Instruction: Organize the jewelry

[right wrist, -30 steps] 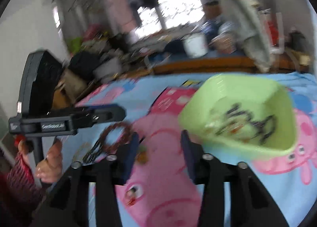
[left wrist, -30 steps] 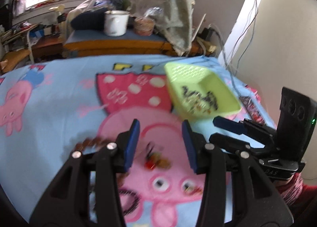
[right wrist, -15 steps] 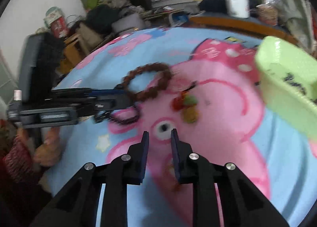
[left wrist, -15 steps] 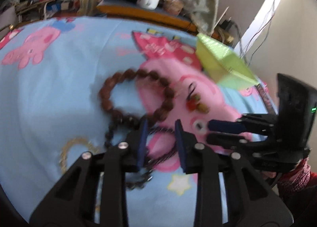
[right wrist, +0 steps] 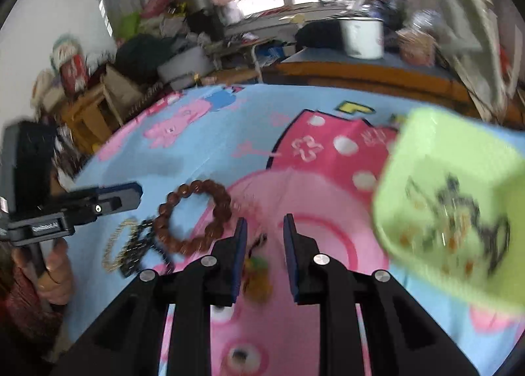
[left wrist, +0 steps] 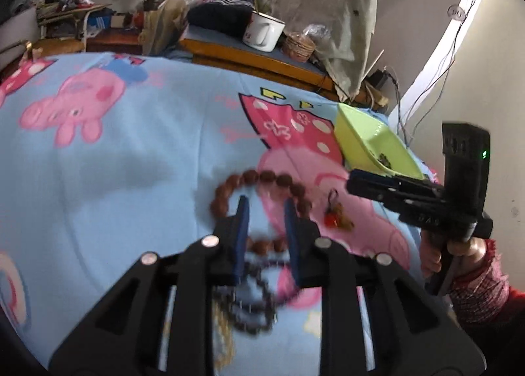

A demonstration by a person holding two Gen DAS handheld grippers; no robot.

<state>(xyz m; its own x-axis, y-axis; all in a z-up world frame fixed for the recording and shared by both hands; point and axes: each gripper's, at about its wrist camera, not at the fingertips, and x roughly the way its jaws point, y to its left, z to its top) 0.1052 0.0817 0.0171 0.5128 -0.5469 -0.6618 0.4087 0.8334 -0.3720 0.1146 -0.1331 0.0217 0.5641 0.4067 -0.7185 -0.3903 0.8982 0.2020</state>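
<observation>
A brown bead bracelet [left wrist: 262, 176] [right wrist: 193, 215] lies on the blue cartoon blanket [left wrist: 131, 153]. My left gripper [left wrist: 265, 208] [right wrist: 131, 195] hovers over it, jaws narrow, nothing pressed between the pads. A dark chain bracelet [left wrist: 252, 303] and a gold chain [right wrist: 115, 244] lie just nearer, partly hidden by the fingers. A small red and orange charm [left wrist: 334, 218] [right wrist: 259, 267] rests on the blanket under my right gripper [right wrist: 265, 225] [left wrist: 354, 180], which is shut and empty. The green tray [left wrist: 370, 143] [right wrist: 452, 153] holds several pieces of jewelry.
Beyond the blanket's far edge stands a wooden table [left wrist: 262, 61] with a white enamel mug [left wrist: 262, 34] and a pile of cloth. A white wall [left wrist: 475, 80] with cables rises close on the right. A hand in a red sleeve [left wrist: 469, 284] holds the right gripper.
Both grippers have narrowed their jaws and come away from the green tray. The left has moved over the bracelets, the right over the charm.
</observation>
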